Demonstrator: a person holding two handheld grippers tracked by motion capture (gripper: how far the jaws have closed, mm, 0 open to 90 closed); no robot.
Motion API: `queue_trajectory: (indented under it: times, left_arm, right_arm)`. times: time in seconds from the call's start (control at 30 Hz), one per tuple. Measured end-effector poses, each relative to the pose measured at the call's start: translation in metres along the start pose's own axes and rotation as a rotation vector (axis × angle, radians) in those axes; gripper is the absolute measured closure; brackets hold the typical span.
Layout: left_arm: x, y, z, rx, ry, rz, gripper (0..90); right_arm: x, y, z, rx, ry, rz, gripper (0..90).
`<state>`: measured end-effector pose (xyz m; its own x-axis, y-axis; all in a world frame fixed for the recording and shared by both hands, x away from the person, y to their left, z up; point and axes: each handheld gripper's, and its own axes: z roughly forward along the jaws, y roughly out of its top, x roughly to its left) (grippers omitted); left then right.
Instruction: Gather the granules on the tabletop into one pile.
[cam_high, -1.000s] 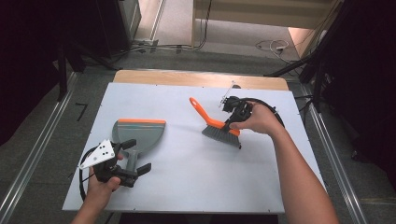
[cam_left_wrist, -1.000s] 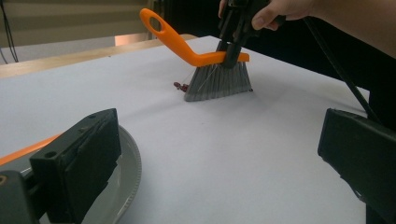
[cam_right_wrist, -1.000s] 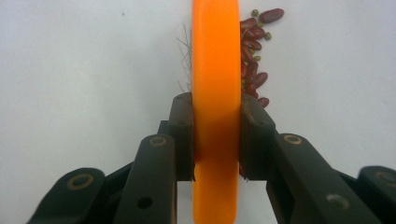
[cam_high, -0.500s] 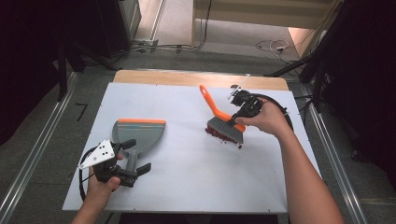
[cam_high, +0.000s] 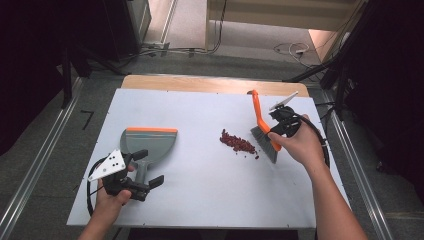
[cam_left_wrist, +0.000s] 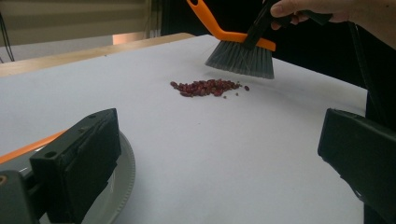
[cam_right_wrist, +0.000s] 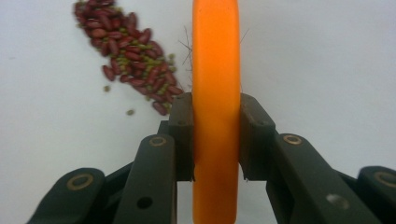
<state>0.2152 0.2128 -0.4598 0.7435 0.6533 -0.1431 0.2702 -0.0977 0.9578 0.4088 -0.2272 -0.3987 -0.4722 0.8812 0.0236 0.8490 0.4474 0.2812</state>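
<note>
A small pile of red beans lies on the white tabletop, right of centre. Just right of the pile, my right gripper is shut on the orange handle of a hand brush, whose grey bristles hang a little above the table. The right gripper view shows both jaws pressed against the orange handle, with the beans at upper left. A grey dustpan with an orange lip lies at the left. My left gripper stands open at the dustpan's handle, its jaws wide apart in the left gripper view.
A wooden strip runs along the table's far edge. Cables trail from both grippers, and one loops beside the right hand. Dark floor and metal rails surround the table.
The brush has moved right and off the beans, which now lie uncovered. Its handle has swung more upright. The left gripper and dustpan have stayed put.
</note>
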Motion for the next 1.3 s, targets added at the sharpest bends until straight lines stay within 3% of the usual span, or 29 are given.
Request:
queue_trajectory:
  times: [0.13,0.37,0.47,0.7,1.3]
  left_arm:
    - [0.000,0.000,-0.001,0.001,-0.002,0.001,0.0]
    - [0.001,0.000,-0.002,-0.008,0.002,-0.003,0.0]
    - [0.001,0.000,-0.003,-0.005,0.001,0.000,0.0]
    - [0.001,0.001,-0.003,-0.008,0.000,-0.002,0.0]
    - [0.002,0.001,-0.003,-0.008,-0.001,-0.003,0.0]
  right_arm:
    - [0.009,-0.004,0.007,-0.001,-0.101,0.019,68.8]
    - [0.025,-0.007,0.017,-0.038,-0.138,0.087,68.9]
    - [0.035,-0.005,0.020,-0.044,-0.154,0.092,68.9]
    - [0.046,0.005,0.022,-0.044,-0.136,0.106,69.0]
    - [0.065,0.030,0.028,-0.023,-0.108,0.059,68.9]
